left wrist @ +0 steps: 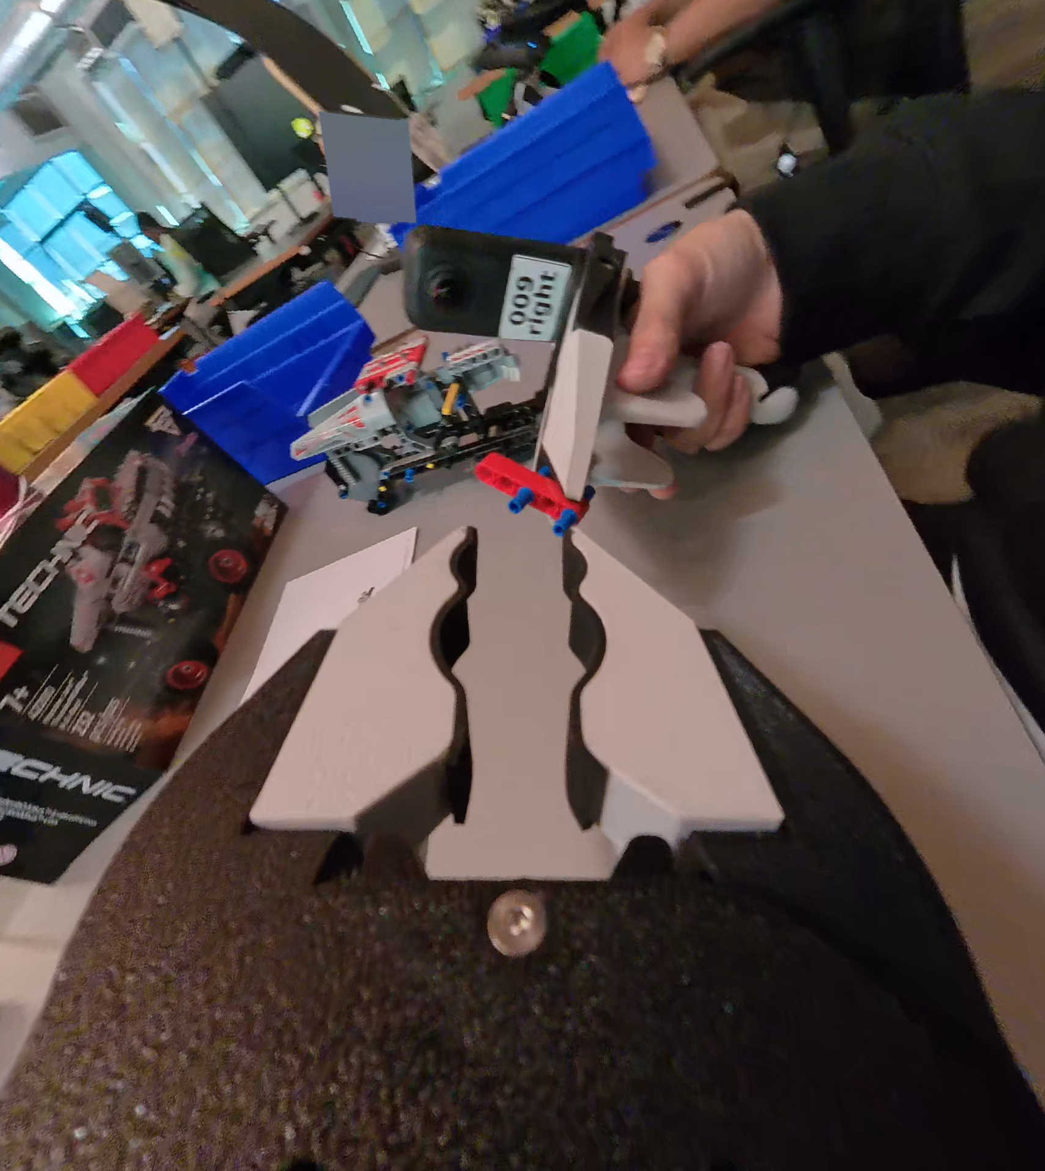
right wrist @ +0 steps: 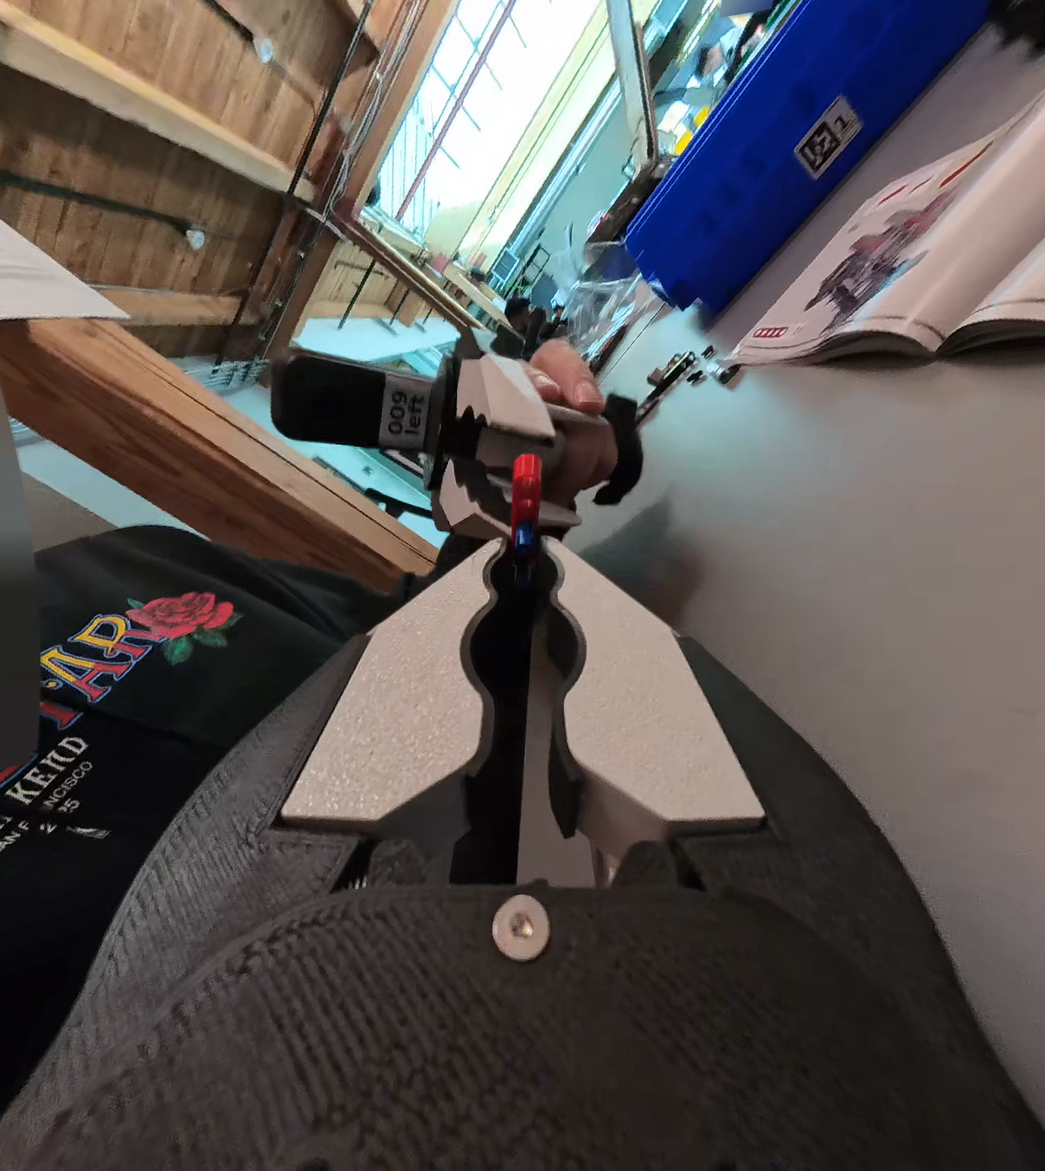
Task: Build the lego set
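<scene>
The right gripper (right wrist: 523,557) pinches a red beam (left wrist: 529,491) studded with blue pins, lifted off the table (left wrist: 792,602), seemingly to carry it to the half-built model (left wrist: 418,424). The left gripper (left wrist: 520,545) hovers below it, fingers spread and empty. Blue bins (left wrist: 279,374), the set's box (left wrist: 76,602) and an open booklet (right wrist: 925,266) crowd around.

The set's box (left wrist: 64,640) runs off the left wrist view at 9 o'clock; the open booklet (right wrist: 925,272) is cut at 3 o'clock in the right wrist view, and small loose parts (right wrist: 691,374) beside it are too small to identify
</scene>
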A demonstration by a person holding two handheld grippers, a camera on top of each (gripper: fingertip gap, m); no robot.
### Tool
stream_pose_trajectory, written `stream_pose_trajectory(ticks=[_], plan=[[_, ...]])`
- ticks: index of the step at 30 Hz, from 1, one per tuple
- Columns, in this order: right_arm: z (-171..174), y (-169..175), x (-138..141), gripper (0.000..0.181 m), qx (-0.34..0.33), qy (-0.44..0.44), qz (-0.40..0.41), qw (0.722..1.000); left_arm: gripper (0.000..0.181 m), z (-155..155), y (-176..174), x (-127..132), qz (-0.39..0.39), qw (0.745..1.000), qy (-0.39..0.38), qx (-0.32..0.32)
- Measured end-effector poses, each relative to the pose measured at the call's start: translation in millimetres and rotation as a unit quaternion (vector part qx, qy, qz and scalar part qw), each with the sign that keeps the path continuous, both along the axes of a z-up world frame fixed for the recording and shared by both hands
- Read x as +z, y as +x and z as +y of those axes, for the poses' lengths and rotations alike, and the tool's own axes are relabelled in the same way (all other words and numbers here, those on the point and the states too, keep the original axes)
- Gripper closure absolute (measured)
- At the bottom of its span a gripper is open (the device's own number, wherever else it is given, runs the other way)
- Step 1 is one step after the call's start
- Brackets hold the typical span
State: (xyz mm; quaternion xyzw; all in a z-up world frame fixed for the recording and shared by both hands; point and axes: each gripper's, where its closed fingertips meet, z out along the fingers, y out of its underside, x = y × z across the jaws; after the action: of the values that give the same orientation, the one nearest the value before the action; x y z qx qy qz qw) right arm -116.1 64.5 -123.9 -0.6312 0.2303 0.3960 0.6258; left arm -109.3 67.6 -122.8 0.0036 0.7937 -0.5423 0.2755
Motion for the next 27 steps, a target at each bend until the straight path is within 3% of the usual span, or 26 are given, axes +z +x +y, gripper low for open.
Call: stream_pose_trajectory(ticks=[6, 10, 19, 27], plan=[[-4.3, -15.9, 1.3, 0.175, 0.048, 0.004, 0.001, 0.999, 0.151, -16.9, -22.4, -13.9, 0.026, 0.992, 0.073, -0.095], [-11.3, -26.3, 1.0, 0.175, 0.064, 0.002, 0.003, 0.998, 0.172, -31.5, -26.1, -13.1, 0.014, 0.989, 0.084, -0.118], [-37.7, -15.3, 8.8, 0.175, 0.014, 0.005, 0.003, 1.000, 0.176, -56.1, -14.3, -5.4, -0.003, 0.996, 0.022, -0.087], [-45.6, 3.9, 8.0, 0.175, -0.042, 0.009, 0.007, 0.999, 0.178, -63.4, 3.9, -7.2, 0.045, 0.999, -0.026, -0.003]])
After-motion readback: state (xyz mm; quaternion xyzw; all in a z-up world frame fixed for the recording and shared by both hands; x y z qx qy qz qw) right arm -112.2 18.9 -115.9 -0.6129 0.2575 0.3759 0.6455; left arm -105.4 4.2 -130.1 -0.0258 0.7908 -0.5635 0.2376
